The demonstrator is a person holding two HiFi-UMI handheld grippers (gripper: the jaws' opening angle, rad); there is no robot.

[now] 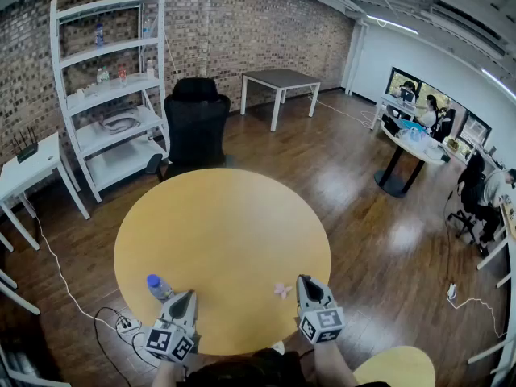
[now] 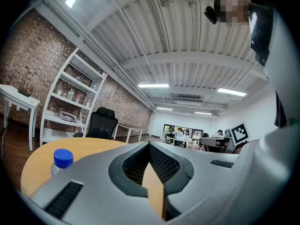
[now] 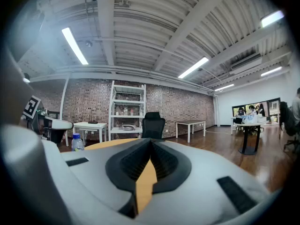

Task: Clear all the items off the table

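Note:
A clear water bottle with a blue cap (image 1: 158,286) stands near the front left edge of the round yellow table (image 1: 222,240). A small pink item (image 1: 282,290) lies near the front right edge. My left gripper (image 1: 187,295) is shut and empty, just right of the bottle, which shows at the left in its own view (image 2: 61,160). My right gripper (image 1: 305,280) is shut with nothing in it, just right of the pink item. The bottle (image 3: 77,142) shows far left in the right gripper view. The pink item is hidden in both gripper views.
A black office chair (image 1: 195,123) stands behind the table. A white shelf unit (image 1: 113,87) is at the back left, with a white side table (image 1: 28,168) at the far left. A grey table (image 1: 280,81) stands at the back; people sit at desks on the right.

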